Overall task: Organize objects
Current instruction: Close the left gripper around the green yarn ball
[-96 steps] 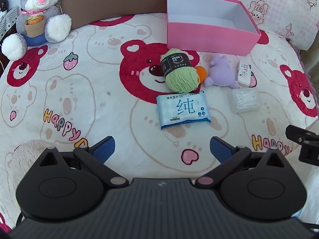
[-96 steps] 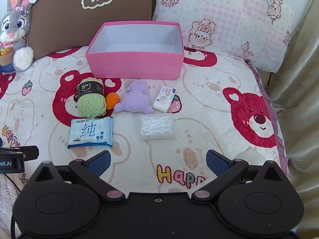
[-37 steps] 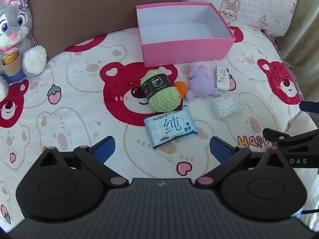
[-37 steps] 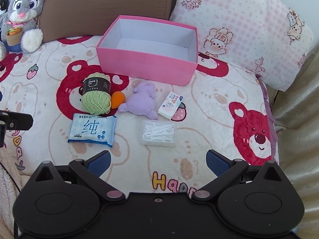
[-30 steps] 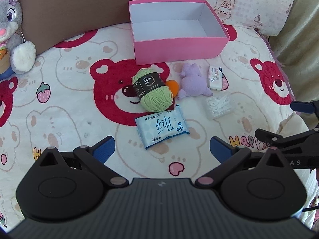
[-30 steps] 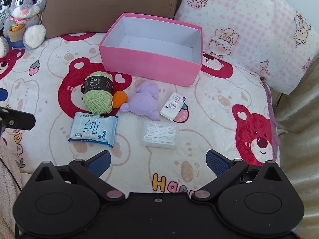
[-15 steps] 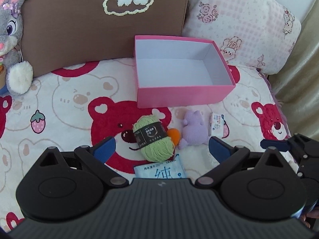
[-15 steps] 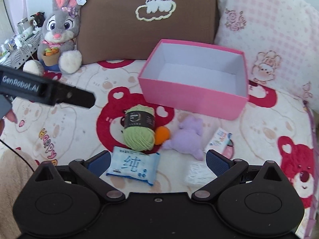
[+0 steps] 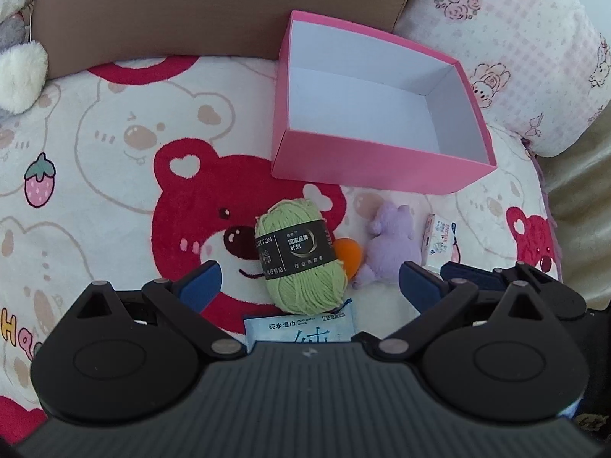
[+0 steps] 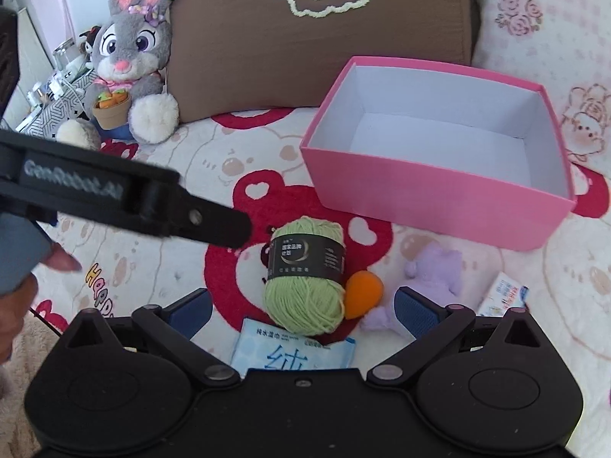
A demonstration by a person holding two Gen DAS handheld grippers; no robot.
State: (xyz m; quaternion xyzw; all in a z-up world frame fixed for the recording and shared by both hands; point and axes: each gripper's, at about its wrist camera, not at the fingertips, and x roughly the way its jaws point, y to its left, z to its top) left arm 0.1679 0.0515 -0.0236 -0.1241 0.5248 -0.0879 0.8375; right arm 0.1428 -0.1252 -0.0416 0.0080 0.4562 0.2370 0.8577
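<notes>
far left in the right wrist view, a grey bunny [image 10: 130, 61] sits propped against the brown cushion [image 10: 317, 38]. just below it the left tongs [image 10: 214, 225] reach in as a black arm, gripped by a hand [image 10: 23, 278] at the edge. in their own view the left tongs [image 9: 307, 278] are spread wide, blue pads [image 9: 200, 282] well apart, holding nothing and touching nothing, with the yarn framed between the pads.

centre now: the green yarn [image 9: 301, 263] with its black band lies on the bear blanket [image 9: 114, 152], on the red bear's face. the wipes [image 9: 301, 330] pack sits just below the yarn, half hidden by the tool body. an orange ball [image 9: 349, 255] is tucked against the yarn's right side, and the purple toy [image 9: 389, 244] touches the ball on its other side.

behind them the pink box [image 9: 374, 168] stands open-topped, white inside, nothing in it.

right of the toy, a small carton [image 9: 439, 240] lies near the box's corner. the right tongs [image 10: 303, 311] are also gaping wide, empty, the yarn and ball showing between their pads. in the left view the right tongs [image 9: 473, 276] poke in at the right edge, in front of the carton. the pink pillow [image 10: 542, 19] fills the far right.
</notes>
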